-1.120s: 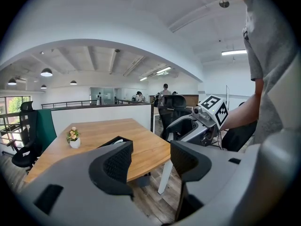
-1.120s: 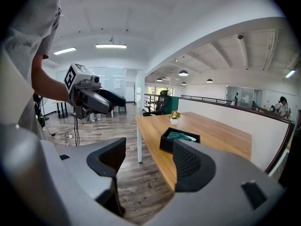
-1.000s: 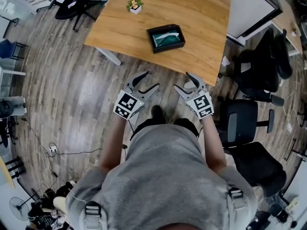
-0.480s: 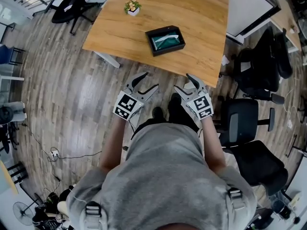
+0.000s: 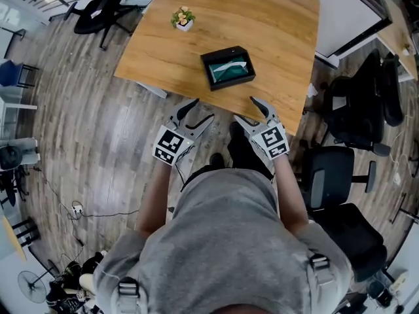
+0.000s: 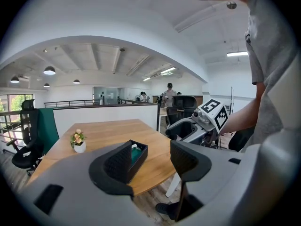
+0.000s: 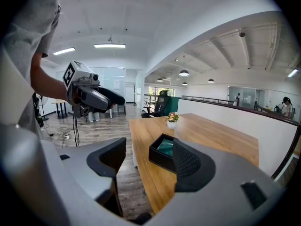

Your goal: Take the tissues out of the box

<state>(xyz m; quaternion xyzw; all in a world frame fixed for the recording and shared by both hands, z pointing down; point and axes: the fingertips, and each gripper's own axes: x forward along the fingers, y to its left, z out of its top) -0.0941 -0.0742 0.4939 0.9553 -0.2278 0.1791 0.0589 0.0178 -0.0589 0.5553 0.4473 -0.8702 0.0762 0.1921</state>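
**Open grippers wait at the desk edge, tissue box ahead**

The left gripper (image 5: 200, 112) hangs with jaws wide apart and empty, short of the desk (image 5: 275, 18). On the desk a small potted plant (image 5: 184, 18) stands well apart from the black box (image 5: 232, 82), where the tissues (image 5: 227, 65) show white over green. The right gripper (image 5: 245, 110) is equally spread and empty. Done well, the next step likely means closing in, steadying the box with one gripper and pinching only the top sheet with the other.

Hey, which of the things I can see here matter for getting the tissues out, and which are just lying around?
For the job: black tissue box, tissues inside it, left claw, right claw, both open and empty.
Just there: small flower pot, office chairs.
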